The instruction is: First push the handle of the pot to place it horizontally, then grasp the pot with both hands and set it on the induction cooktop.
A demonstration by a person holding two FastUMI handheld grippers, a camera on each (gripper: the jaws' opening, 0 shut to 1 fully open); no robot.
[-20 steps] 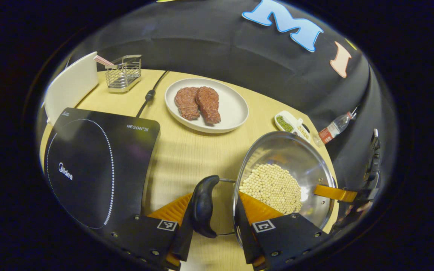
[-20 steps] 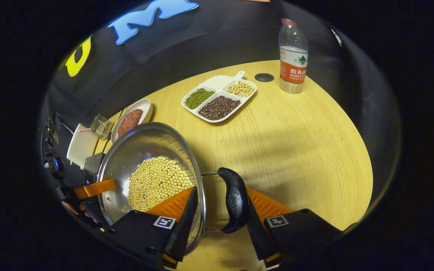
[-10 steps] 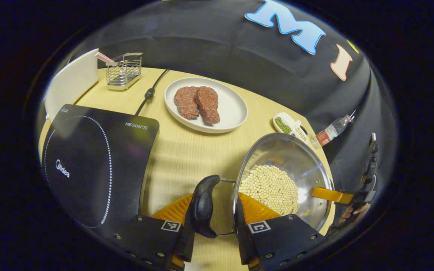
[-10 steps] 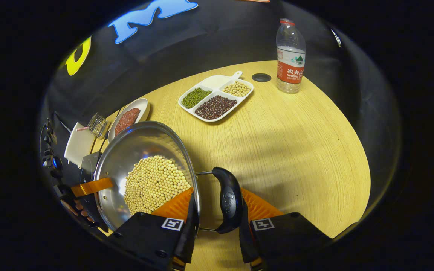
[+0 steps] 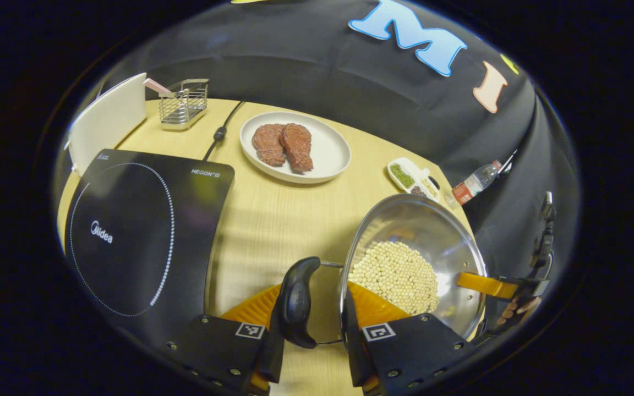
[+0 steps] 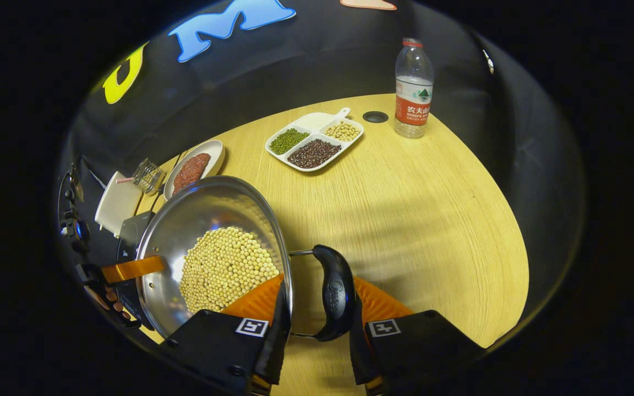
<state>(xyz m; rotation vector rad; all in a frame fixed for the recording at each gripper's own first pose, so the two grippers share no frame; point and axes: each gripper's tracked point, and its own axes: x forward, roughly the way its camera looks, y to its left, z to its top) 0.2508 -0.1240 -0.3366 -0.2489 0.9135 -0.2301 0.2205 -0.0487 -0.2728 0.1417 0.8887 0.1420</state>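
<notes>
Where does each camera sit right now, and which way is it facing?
Left gripper view: rides the left gripper, shut on the pot's left handle, facing the cooktop; the right gripper's finger shows across the pot.
Right gripper view: rides the right gripper, shut on the right handle, facing the bottle.
Shared: pot, beans, plate.

Even overhead light, strong fisheye bend

The table was brightly lit from above, with soft striped shadows falling across it beside the pot. Glare shone on the pot's steel wall and faintly on the cooktop. Focus stayed sharp at centre; the bottle and booth wall curved and dimmed toward the edges.
</notes>
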